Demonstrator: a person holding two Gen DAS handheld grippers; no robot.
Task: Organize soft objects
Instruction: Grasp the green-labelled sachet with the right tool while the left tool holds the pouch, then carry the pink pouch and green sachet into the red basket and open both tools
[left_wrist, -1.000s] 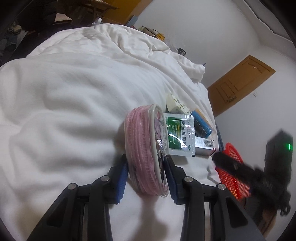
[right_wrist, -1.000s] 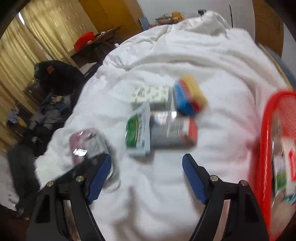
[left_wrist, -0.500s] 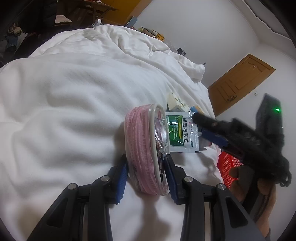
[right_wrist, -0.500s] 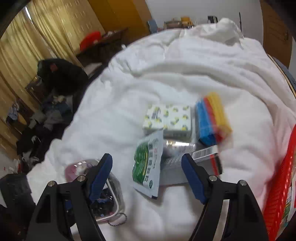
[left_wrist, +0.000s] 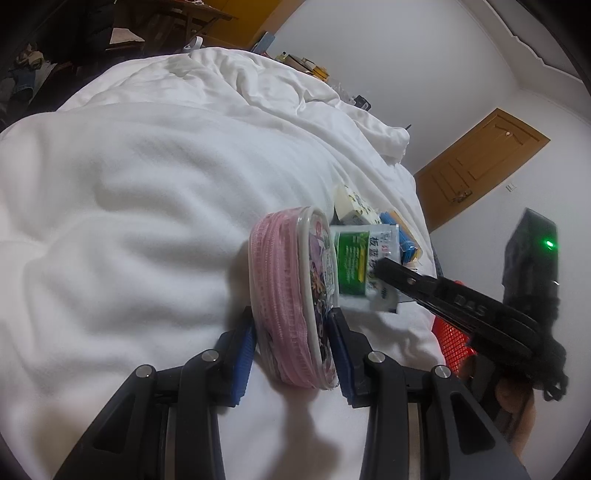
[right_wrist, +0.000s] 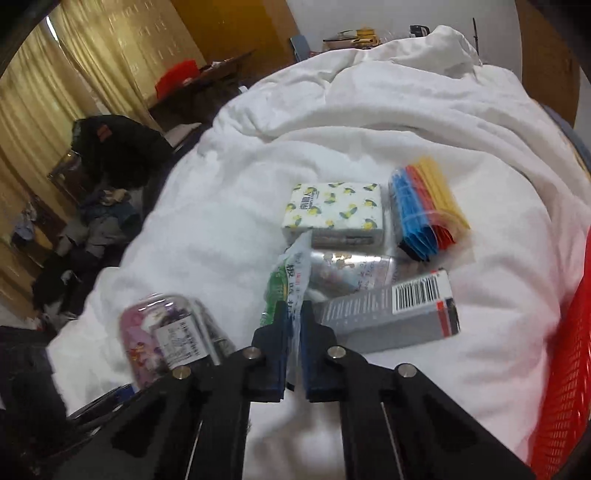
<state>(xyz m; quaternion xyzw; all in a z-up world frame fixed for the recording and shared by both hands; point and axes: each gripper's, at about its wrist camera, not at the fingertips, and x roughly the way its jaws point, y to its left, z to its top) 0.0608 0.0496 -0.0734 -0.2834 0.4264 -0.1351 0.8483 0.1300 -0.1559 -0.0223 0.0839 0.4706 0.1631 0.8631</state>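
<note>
Jaws: left gripper (left_wrist: 291, 345) clamps pink pouch (left_wrist: 286, 295); right gripper (right_wrist: 293, 332) pinches green sachet (right_wrist: 290, 284).
Place: white bed (right_wrist: 332, 129), near centre.
Progress: red basket (right_wrist: 565, 369) right; tissue pack (right_wrist: 334, 212), boxes left.

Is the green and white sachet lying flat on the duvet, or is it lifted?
Lifted at one edge. The right gripper is shut on the green and white sachet, which stands up from the white duvet.

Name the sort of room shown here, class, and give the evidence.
Most likely a lived-in bedroom: a rumpled white duvet covers a bed, a wooden door stands behind, and gold curtains hang beside a cluttered desk.
</note>
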